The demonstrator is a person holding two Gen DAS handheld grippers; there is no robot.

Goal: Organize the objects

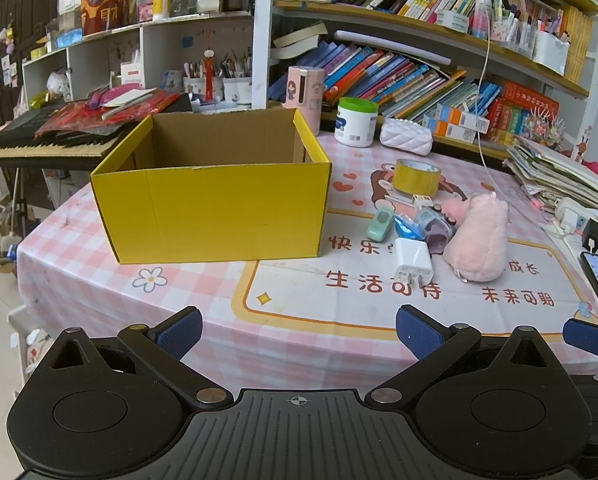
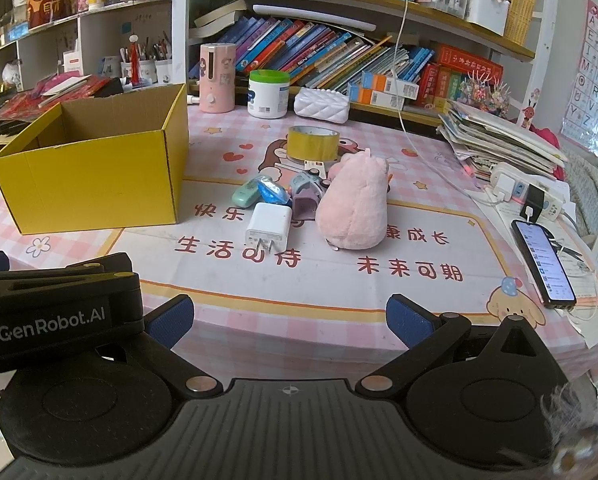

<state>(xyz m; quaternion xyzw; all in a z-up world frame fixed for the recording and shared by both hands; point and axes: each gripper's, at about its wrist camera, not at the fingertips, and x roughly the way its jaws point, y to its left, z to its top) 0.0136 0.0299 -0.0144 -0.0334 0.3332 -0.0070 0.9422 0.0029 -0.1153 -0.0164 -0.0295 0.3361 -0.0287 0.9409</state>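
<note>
From the left wrist camera we see our left tongs (image 1: 299, 332) spread wide and holding nothing, hovering over the near edge of the counter (image 1: 203, 292). The yellow box (image 1: 211, 208) stands open and looks empty, far and a little left of these tongs, its long side facing us. The loose things lie in a cluster to the far right: the white charger (image 1: 413, 258) nearest, prongs pointing toward us, with the pink plush toy (image 1: 481, 240) just to its right, the mint green item (image 1: 380, 224) and a blue item (image 1: 407, 230) just behind it, and the yellow tape roll (image 1: 416, 178) farther back. In this view the cluster sits off to the right of the tongs' centre line, so we judge the left tongs better placed for the box than for the pile. From the right wrist camera our right tongs (image 2: 289, 322) are likewise wide apart and empty, and the left tool's black body crosses the near left corner. Here the charger (image 2: 268, 227) lies almost straight ahead, its long axis running near to far, prongs at the near end, with the plush (image 2: 353, 212) just right of it and the box (image 2: 87, 176) well off to the far left. We judge the right tongs nearer, and would close across the charger's short width.
</note>
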